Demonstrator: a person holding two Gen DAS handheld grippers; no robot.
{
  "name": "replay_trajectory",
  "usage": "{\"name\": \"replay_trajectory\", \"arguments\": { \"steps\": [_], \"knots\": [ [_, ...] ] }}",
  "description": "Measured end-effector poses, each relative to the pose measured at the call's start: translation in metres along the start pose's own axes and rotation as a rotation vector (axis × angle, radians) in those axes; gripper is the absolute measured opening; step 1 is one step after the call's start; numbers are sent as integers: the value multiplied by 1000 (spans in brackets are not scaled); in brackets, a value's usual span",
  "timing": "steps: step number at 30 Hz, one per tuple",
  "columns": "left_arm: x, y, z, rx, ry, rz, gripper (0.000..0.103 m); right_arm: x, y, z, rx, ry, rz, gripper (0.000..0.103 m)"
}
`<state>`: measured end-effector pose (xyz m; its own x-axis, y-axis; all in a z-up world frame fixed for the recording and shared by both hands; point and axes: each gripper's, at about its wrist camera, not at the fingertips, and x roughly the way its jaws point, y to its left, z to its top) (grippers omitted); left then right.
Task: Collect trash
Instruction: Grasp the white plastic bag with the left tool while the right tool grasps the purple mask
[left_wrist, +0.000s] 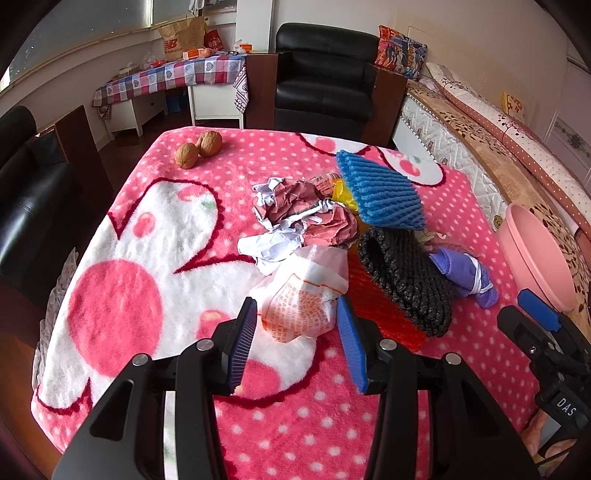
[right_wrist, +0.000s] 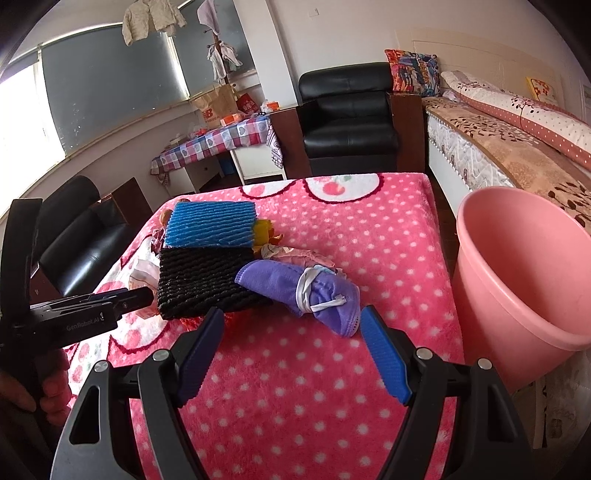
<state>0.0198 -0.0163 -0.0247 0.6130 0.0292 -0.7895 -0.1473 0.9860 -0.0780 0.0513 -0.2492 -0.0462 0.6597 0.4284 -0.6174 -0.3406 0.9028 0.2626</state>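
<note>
Left hand-held gripper (left_wrist: 297, 325) open, jaws straddling white wrapper (left_wrist: 306, 291), not pinching. Right hand-held gripper (right_wrist: 291, 325) wide open, empty; purple mask (right_wrist: 299, 288) just ahead mid-bench, long axis crosswise; bucket (right_wrist: 517, 280) off right edge.

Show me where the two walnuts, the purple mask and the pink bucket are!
walnuts (left_wrist: 199, 149), left wrist view, where the two shells meet
purple mask (right_wrist: 280, 282), right wrist view, on its folded purple cloth
pink bucket (right_wrist: 517, 266), right wrist view, on its inner wall

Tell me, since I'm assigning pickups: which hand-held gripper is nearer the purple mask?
Right. The right hand-held gripper is open just before the purple mask; the left hand-held gripper straddles the white wrapper.
</note>
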Motion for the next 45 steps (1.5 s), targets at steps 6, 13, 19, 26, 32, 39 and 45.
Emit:
{"name": "replay_trajectory", "arguments": {
  "steps": [6,13,19,26,32,39,45],
  "knots": [
    [-1,-3,1,7,-5,1,45,0,-3,0,19,7,2,75],
    [7,1,1,-2,15,17,45,2,-3,0,25,19,0,75],
    [8,3,-1,4,12,22,45,7,-8,1,54,43,10,75],
    [-2,8,-2,2,-19,15,32,8,-6,0,55,57,2,75],
    [-17,16,-4,-12,-49,-13,31,8,-12,1,92,75,12,75],
    [-38,25,-2,-8,-118,-23,31,18,-22,12,110,128,12,65],
    [-47,29,-3,1,-142,-45,31,38,-18,23,44,189,-21,62]
  ]
}}
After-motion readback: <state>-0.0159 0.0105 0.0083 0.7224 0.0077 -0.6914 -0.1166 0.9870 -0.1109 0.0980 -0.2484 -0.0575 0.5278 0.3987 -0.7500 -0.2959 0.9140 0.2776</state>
